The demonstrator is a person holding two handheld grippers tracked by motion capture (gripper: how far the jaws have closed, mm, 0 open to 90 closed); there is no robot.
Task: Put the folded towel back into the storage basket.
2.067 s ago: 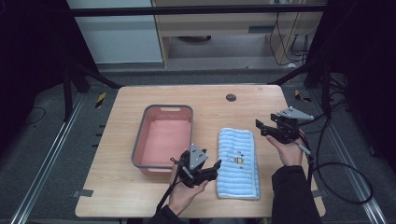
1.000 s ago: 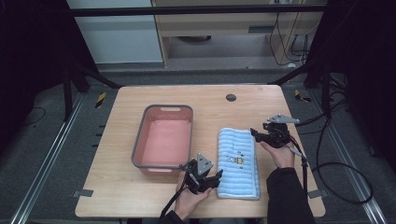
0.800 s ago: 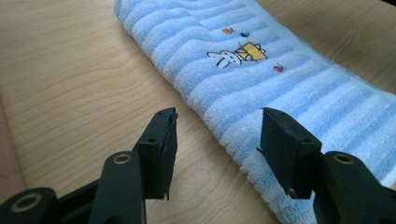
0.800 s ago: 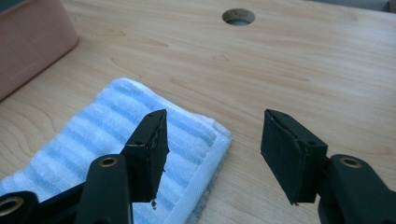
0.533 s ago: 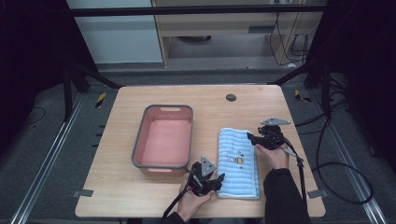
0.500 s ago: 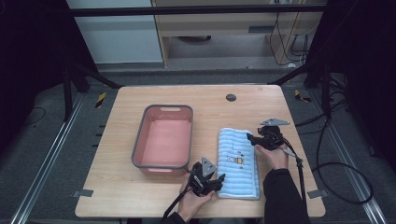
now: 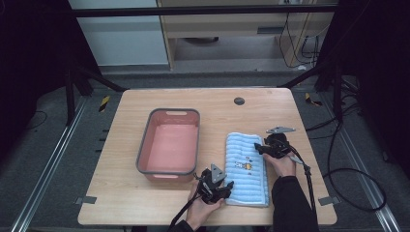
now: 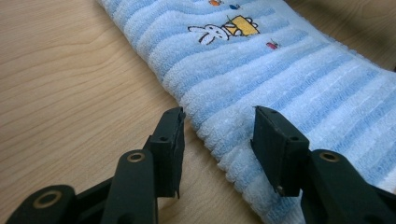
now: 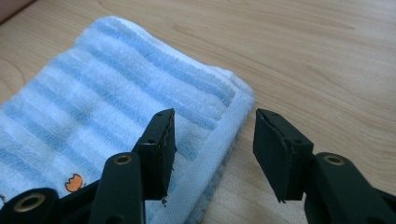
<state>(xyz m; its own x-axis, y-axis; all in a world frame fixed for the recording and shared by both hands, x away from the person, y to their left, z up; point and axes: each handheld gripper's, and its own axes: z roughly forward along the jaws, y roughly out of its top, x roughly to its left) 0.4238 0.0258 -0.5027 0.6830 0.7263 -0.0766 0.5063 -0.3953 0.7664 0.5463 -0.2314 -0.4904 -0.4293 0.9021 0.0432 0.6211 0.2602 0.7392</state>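
Note:
A folded blue striped towel [image 7: 246,166] with a small rabbit print lies on the wooden table [image 7: 121,193], right of a pink basin [image 7: 170,145]. My left gripper [image 7: 228,185] sits at the towel's near left edge. In the left gripper view its open jaws [image 8: 219,126] straddle that edge of the towel [image 8: 261,60], one jaw over wood and one over cloth. My right gripper [image 7: 257,147] is at the far right edge. Its open jaws [image 9: 212,126] straddle the hem of the towel [image 9: 116,93] near a corner. Both pairs of jaws have just been closing, with the towel's edge between them.
The empty pink basin stands left of the towel, close to my left hand. A dark round disc [image 7: 239,101] marks the table's far middle. Cables trail from both grippers off the near and right edges. Dark frame posts stand beyond the table's far corners.
My right gripper has come down and leftward onto the towel's far right edge. My left gripper has edged right to the towel's near left edge.

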